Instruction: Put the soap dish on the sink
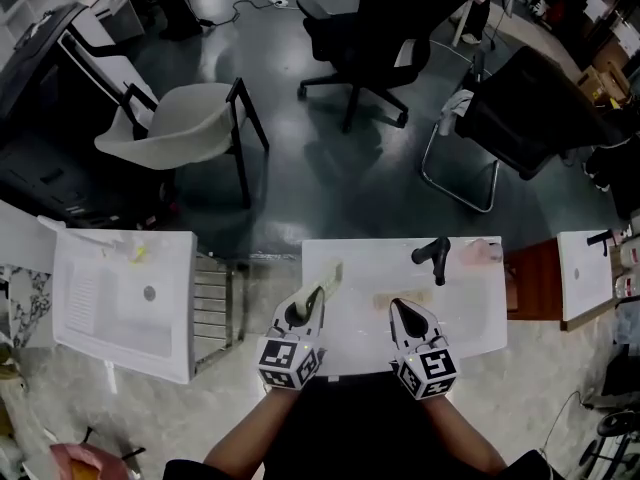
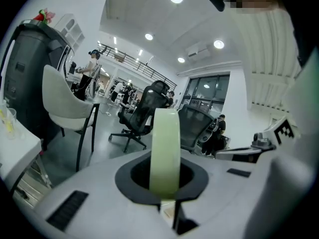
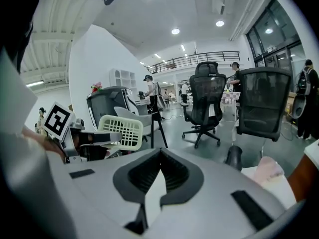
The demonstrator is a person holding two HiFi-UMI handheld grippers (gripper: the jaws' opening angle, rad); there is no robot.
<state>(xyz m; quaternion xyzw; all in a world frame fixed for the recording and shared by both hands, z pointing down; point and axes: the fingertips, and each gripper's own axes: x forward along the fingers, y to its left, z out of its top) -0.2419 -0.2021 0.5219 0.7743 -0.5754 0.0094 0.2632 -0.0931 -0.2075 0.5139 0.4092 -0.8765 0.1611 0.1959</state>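
Observation:
A white sink [image 1: 470, 313] lies in front of me, with a black faucet [image 1: 432, 258] at its far rim. My left gripper [image 1: 312, 295] is shut on a pale green soap dish [image 1: 327, 276], held on edge over the sink's left part. In the left gripper view the soap dish [image 2: 165, 148] stands edge-on between the jaws. From the right gripper view its slotted face [image 3: 122, 130] shows at the left. My right gripper [image 1: 399, 307] hovers over the middle of the sink, shut, with nothing in it [image 3: 159, 158]. A pink object [image 1: 481, 251] lies right of the faucet.
A second white sink [image 1: 120, 298] stands at the left, with a slatted rack [image 1: 215, 303] between the two. A wooden surface [image 1: 530, 280] and another white basin [image 1: 585, 273] are at the right. Beyond are a white chair [image 1: 185, 123] and black office chairs [image 1: 385, 28].

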